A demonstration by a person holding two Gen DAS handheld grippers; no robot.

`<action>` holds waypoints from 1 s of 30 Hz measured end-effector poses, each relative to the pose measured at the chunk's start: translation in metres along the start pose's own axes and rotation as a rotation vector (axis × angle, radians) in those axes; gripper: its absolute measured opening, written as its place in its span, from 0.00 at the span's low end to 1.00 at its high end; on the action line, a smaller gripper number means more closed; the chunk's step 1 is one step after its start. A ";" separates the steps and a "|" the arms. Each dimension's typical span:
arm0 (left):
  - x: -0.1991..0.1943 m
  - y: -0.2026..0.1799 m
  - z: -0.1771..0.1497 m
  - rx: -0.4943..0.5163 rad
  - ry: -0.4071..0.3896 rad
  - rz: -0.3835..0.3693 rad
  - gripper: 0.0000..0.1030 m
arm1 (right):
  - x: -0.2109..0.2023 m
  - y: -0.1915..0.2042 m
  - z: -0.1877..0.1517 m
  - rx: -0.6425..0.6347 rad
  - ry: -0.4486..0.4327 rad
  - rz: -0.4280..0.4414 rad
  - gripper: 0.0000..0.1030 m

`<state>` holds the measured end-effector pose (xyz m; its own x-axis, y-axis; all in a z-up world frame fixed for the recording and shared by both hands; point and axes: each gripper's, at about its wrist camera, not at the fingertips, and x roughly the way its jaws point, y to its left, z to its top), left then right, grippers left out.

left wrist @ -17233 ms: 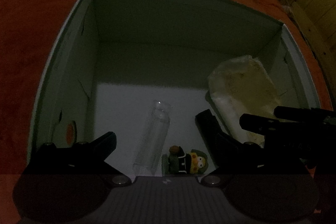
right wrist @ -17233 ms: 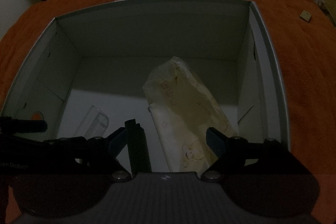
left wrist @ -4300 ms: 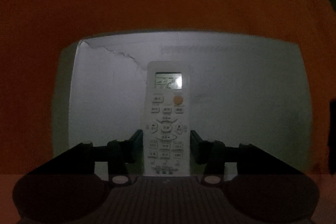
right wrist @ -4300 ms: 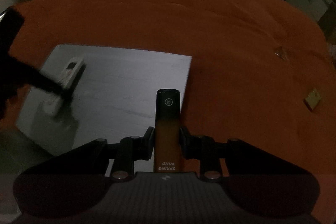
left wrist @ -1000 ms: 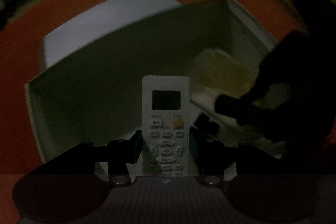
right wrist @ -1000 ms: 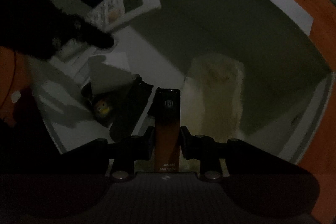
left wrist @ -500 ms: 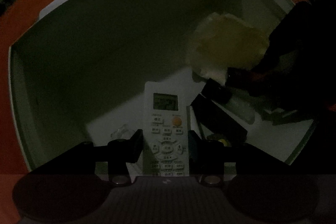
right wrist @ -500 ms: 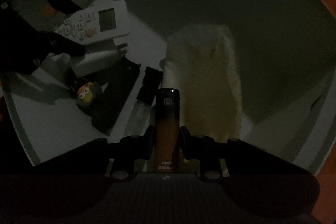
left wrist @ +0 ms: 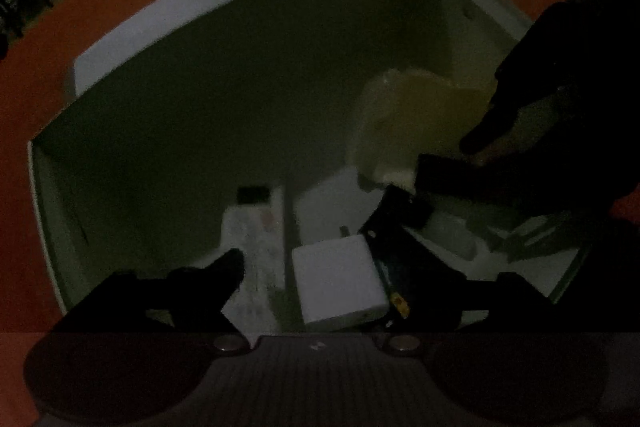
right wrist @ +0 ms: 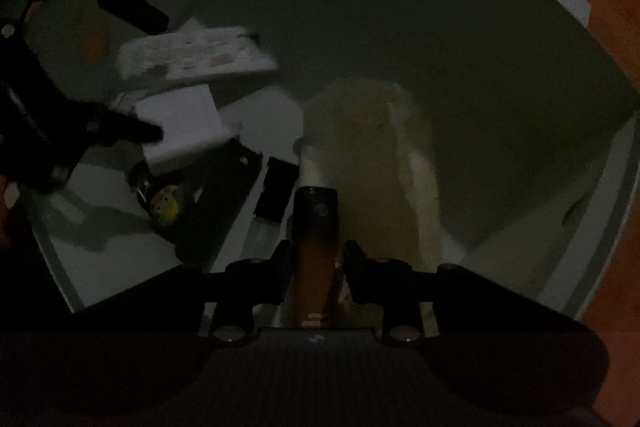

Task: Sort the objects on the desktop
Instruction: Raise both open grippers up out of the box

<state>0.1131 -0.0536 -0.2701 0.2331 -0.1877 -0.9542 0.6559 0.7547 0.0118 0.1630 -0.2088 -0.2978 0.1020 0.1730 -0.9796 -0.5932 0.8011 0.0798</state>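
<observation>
Both grippers hang over a white cardboard box [left wrist: 172, 131]. My left gripper [left wrist: 320, 267] is opening, its fingers spread wide with nothing between the pads. The white remote control [left wrist: 256, 239], blurred, has come free below it by the box's left wall, next to a white block [left wrist: 340, 279]. In the right wrist view the remote [right wrist: 196, 59] lies between the left gripper's fingers [right wrist: 132, 131] but clear of both. My right gripper [right wrist: 316, 255] is opening. An orange and black stick [right wrist: 316, 227] still stands between its pads, with a thin gap on each side.
In the box lie a pale tissue pack [right wrist: 368, 155], a black flat case [right wrist: 224, 195], a small yellow toy figure [right wrist: 166, 205] and a clear tube with a black cap [right wrist: 276, 195]. An orange cloth [left wrist: 40, 67] surrounds the box. A white sheet [left wrist: 180, 19] lies behind it.
The left jaws have spread and the remote has dropped out of them towards the box floor. The right jaws have parted slightly and the stick sits a little lower.
</observation>
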 end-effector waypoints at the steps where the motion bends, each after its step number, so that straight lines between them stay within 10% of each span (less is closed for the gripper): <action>1: -0.001 0.000 0.000 -0.001 -0.001 0.000 0.78 | -0.002 -0.001 0.001 0.005 -0.005 -0.003 0.31; 11: -0.036 0.037 0.019 -0.183 -0.056 -0.084 0.91 | -0.063 -0.018 0.020 0.116 -0.157 0.063 0.56; 18: -0.100 0.113 0.059 -0.417 -0.217 -0.025 0.93 | -0.127 -0.079 0.034 0.364 -0.328 0.067 0.56; 22: -0.152 0.156 0.084 -0.495 -0.293 0.110 0.95 | -0.194 -0.134 0.031 0.641 -0.491 0.093 0.80; 30: -0.307 0.227 0.131 -0.677 -0.448 0.381 0.95 | -0.357 -0.202 0.025 0.977 -0.725 -0.013 0.83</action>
<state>0.2846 0.0924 0.0646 0.7001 0.0304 -0.7134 -0.0539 0.9985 -0.0103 0.2665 -0.4179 0.0401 0.7117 0.1916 -0.6758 0.2305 0.8452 0.4823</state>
